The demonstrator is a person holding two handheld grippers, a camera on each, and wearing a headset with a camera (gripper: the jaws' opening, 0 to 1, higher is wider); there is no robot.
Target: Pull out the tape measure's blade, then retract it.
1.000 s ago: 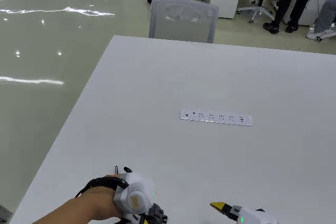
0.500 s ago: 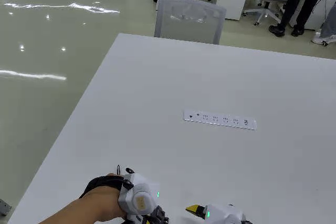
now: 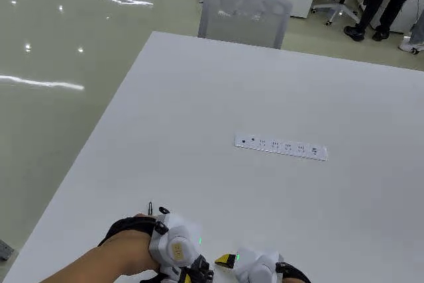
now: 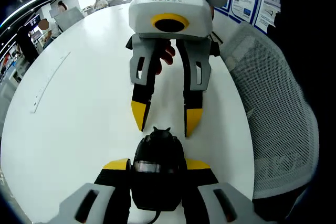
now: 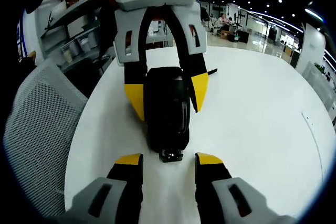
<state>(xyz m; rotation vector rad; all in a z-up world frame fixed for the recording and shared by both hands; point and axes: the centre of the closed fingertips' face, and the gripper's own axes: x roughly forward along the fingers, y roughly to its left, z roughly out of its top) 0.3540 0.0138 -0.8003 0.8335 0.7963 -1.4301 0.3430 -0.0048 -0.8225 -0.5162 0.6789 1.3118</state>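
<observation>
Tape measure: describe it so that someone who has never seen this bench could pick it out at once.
On the white table, look to its near edge, well away from the white power strip. The tape measure is the rounded black case clamped between the yellow-tipped jaws of the left hand-held gripper, dark and bulky where the strip is flat and white.

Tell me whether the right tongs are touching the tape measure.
Apart. In the right gripper view the right tongs stand open, with bare white table visible between each yellow tip and the end tab of the tape measure.
</observation>
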